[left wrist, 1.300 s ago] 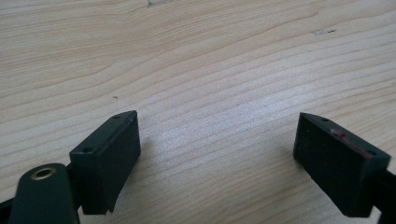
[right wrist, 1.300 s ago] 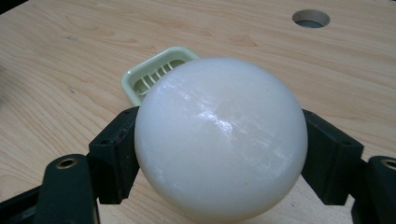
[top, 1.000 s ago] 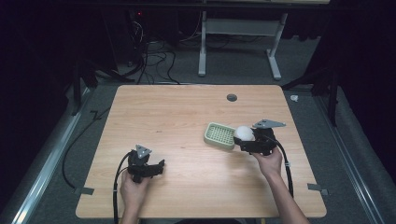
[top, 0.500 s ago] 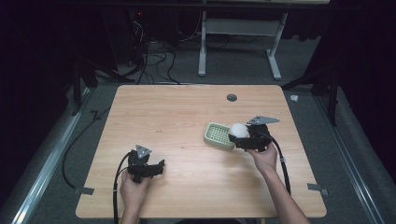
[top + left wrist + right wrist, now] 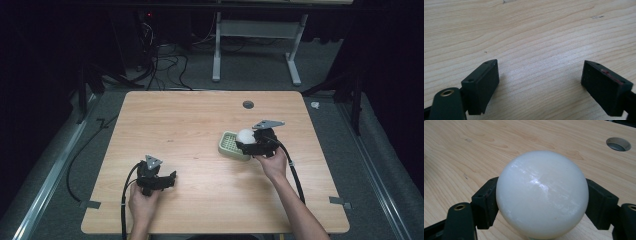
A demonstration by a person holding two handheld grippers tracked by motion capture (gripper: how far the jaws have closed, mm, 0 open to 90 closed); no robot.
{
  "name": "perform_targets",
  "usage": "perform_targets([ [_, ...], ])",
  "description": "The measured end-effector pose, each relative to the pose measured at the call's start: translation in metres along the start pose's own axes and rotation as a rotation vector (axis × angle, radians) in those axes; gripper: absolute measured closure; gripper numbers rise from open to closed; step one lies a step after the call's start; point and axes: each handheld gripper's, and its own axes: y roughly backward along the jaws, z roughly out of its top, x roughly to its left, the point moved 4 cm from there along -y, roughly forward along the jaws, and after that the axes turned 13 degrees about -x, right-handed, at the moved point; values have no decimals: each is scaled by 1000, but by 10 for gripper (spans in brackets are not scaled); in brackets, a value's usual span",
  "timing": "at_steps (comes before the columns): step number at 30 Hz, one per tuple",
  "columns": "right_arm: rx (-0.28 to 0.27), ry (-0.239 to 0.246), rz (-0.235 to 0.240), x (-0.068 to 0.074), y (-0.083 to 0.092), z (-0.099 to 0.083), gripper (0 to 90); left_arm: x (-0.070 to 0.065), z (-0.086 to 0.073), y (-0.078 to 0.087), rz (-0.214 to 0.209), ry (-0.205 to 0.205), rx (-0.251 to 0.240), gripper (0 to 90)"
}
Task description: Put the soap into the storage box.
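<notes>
Pale wood grain covers the table [image 5: 200,125], which stands on grey carpet in a dark room. From above, the person's right hand [image 5: 272,162] reaches in from the bottom edge and holds the right gripper [image 5: 248,141] toward the right side of the tabletop. Its two black jaws are clamped against opposite sides of a smooth white ball [image 5: 541,195], glossy with soft highlights, which bulges well beyond the jaws in the right gripper view. In the high view the ball [image 5: 245,135] sits at the right-hand end of a small pale green tray [image 5: 229,145] with a gridded floor; whether the ball touches the tray cannot be told. A round cable hole [image 5: 248,104] lies in the tabletop beyond the tray, and it also shows at the upper right of the right gripper view [image 5: 618,144].

Well apart, near the front left of the table, the left hand [image 5: 142,202] holds the left gripper [image 5: 172,177] low over bare wood. Its jaws are spread wide with nothing between them, as the left gripper view [image 5: 540,90] shows. Black cables [image 5: 122,200] trail from both grippers toward the person. A white-legged stand [image 5: 255,45] and tangled cords sit on the floor behind the table.
</notes>
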Motion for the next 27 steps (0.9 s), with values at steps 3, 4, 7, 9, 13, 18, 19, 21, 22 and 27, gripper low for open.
perform_targets([
  [3,6,3,1,1,-3,0,248,0,0,0,0,0,0,153],
  [4,10,9,1,1,-7,0,248,0,0,0,0,0,0,153],
  [7,18,16,-1,1,-12,0,248,0,0,0,0,0,0,153],
  [9,25,14,-3,1,-15,-1,248,0,0,0,0,0,0,153],
  [13,52,9,-11,-2,-23,-8,247,0,0,0,0,0,0,153],
  [18,64,15,-12,-3,-28,-12,247,0,0,0,0,0,0,153],
  [19,64,15,-12,-3,-28,-12,247,0,0,0,0,0,0,153],
  [21,69,13,-14,-4,-31,-14,247,0,0,0,0,0,0,153],
  [22,73,10,-16,-4,-32,-15,247,0,0,0,0,0,0,153],
  [27,86,4,-22,-6,-36,-18,247,0,0,0,0,0,0,153],
])
